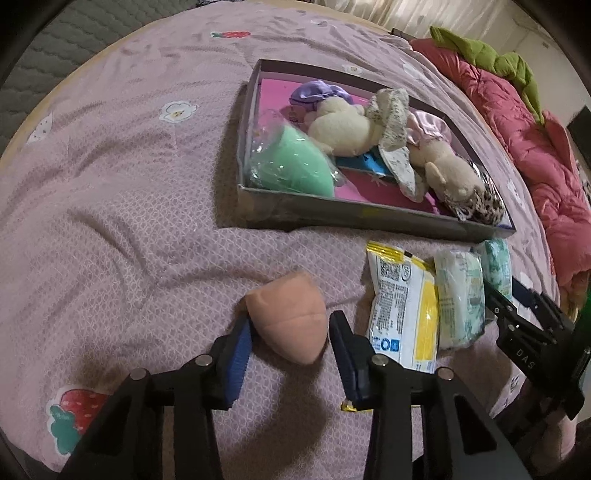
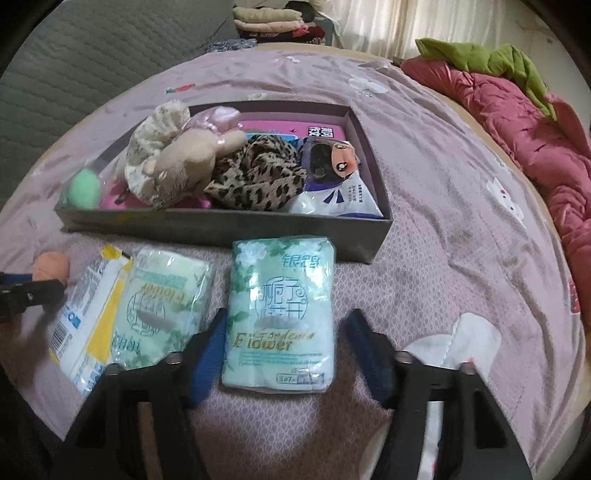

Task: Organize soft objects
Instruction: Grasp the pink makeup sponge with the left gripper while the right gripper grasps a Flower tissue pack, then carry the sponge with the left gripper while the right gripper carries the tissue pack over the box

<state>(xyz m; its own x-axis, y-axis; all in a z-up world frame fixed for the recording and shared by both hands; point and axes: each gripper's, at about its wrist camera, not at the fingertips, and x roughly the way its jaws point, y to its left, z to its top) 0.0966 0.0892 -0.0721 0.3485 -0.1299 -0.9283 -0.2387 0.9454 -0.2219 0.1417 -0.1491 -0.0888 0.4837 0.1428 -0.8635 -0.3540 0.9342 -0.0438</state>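
A peach soft sponge (image 1: 290, 319) lies on the pink bedspread between the open fingers of my left gripper (image 1: 290, 334); the left pad touches its side. It also shows at the left edge of the right wrist view (image 2: 51, 266). My right gripper (image 2: 282, 334) is open around a green tissue pack (image 2: 282, 314). A second tissue pack (image 2: 162, 306) and a yellow-white packet (image 2: 86, 328) lie left of it. The grey box (image 2: 229, 227) holds plush toys (image 2: 177, 162), a leopard cloth (image 2: 255, 173), a green sponge (image 2: 85, 189) and a white packet (image 2: 332, 181).
A red quilt (image 2: 524, 140) with a green cloth (image 2: 491, 59) lies along the bed's right side. Folded clothes (image 2: 273, 20) are stacked beyond the bed. A white pad (image 2: 465, 336) lies by my right gripper's right finger. The right gripper shows in the left wrist view (image 1: 517, 306).
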